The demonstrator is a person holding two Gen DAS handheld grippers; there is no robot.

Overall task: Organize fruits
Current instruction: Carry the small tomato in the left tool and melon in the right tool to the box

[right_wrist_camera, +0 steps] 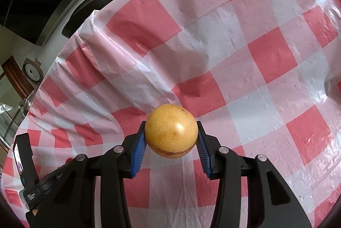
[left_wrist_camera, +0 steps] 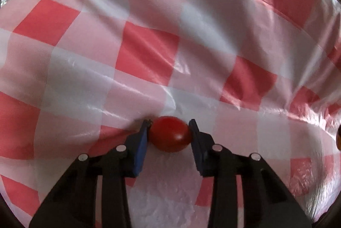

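Two grips, tomato (left_wrist_camera: 169,134) between left pads, yellow fruit (right_wrist_camera: 171,130) between right

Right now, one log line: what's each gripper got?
left gripper: shut on tomato, tomato on tablecloth | right gripper: shut on yellow fruit, held above the cloth

A thin, glossy plastic cloth (left_wrist_camera: 149,40), crinkled and checked red and white, covered the tabletop beyond the jaws. Between the left jaws sat a smooth, shiny red tomato (left_wrist_camera: 170,134). Between the right jaws, the yellow fruit (right_wrist_camera: 171,131) looked waxy, speckled and scuffed brown underneath. The ribbed blue pads (right_wrist_camera: 139,152) looked rubbery, on matt black plastic.
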